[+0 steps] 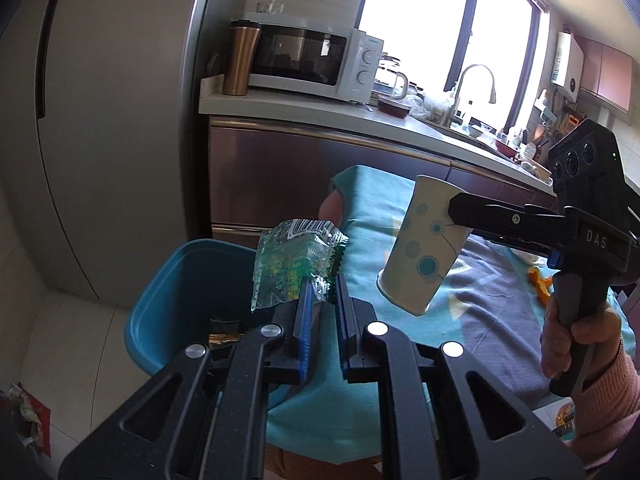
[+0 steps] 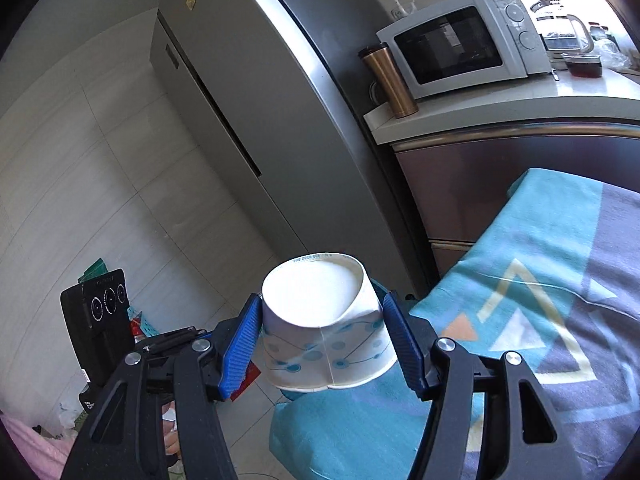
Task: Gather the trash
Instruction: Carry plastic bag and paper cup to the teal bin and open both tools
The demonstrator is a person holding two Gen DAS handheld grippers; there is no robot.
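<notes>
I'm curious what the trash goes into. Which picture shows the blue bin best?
The left wrist view. There the blue bin sits on the floor beside the table, open, with some trash inside, just under the wrapper in the left gripper. The right wrist view does not show it; the paper cup fills its middle.

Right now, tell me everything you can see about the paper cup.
The paper cup is white with teal dots joined by thin lines, and looks like coated paper with a side seam. It is held off the table, tilted, its closed base facing the right wrist camera. The right gripper clamps it by its sides between blue ribbed pads. It looks undented.
</notes>
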